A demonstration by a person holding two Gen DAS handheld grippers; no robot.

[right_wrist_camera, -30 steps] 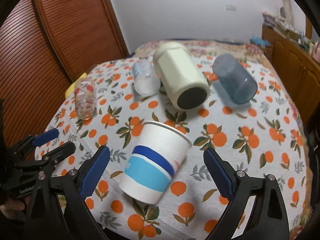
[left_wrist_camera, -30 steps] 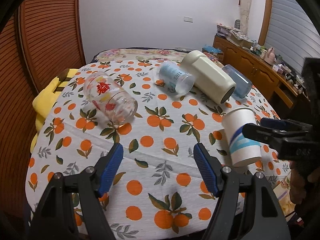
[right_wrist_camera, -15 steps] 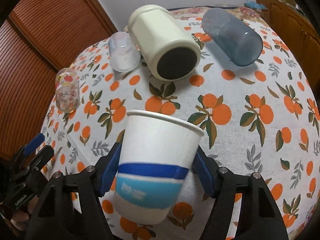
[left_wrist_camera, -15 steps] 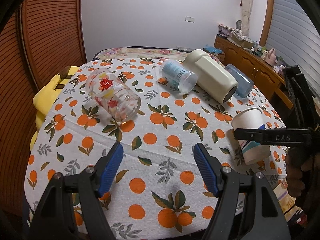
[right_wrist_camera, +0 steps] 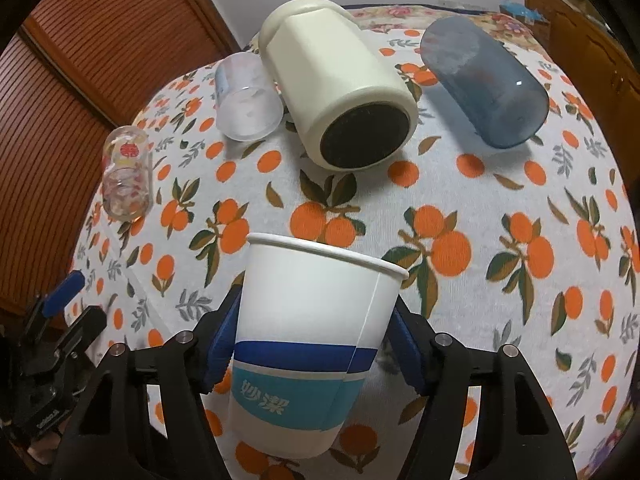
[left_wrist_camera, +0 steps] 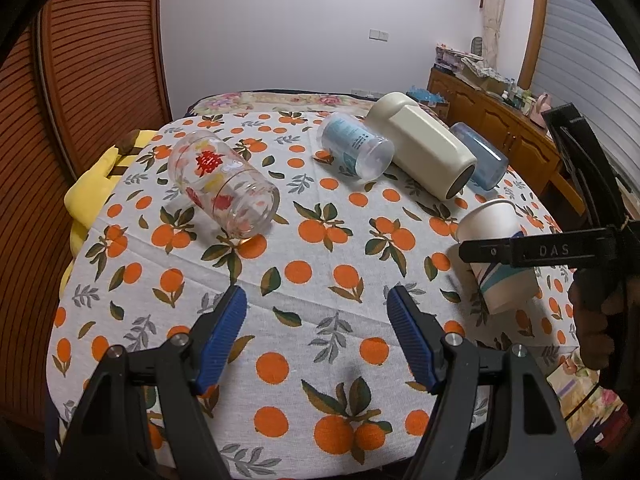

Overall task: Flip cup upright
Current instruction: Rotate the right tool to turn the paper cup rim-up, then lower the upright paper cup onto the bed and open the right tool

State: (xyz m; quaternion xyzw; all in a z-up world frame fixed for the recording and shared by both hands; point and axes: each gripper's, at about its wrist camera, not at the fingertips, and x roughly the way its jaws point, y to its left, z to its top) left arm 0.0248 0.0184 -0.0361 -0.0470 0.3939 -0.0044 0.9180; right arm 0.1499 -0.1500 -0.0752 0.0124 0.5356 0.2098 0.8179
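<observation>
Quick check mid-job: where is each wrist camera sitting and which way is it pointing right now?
Left wrist: behind the open left gripper, above the near table edge, facing the orange-print tablecloth; the right gripper and a hand show at right.
Right wrist: behind the right gripper, shut on the white paper cup with blue bands; left gripper low left.
Shared: the paper cup, the cream cylindrical container.

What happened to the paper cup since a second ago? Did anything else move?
The right hand-held gripper closed on the paper cup, which was lying on its side, and lifted it off the tablecloth, rim now tipped upward. The left hand-held gripper stayed open and empty. The glass, cream bottle and other cups stayed lying down.
</observation>
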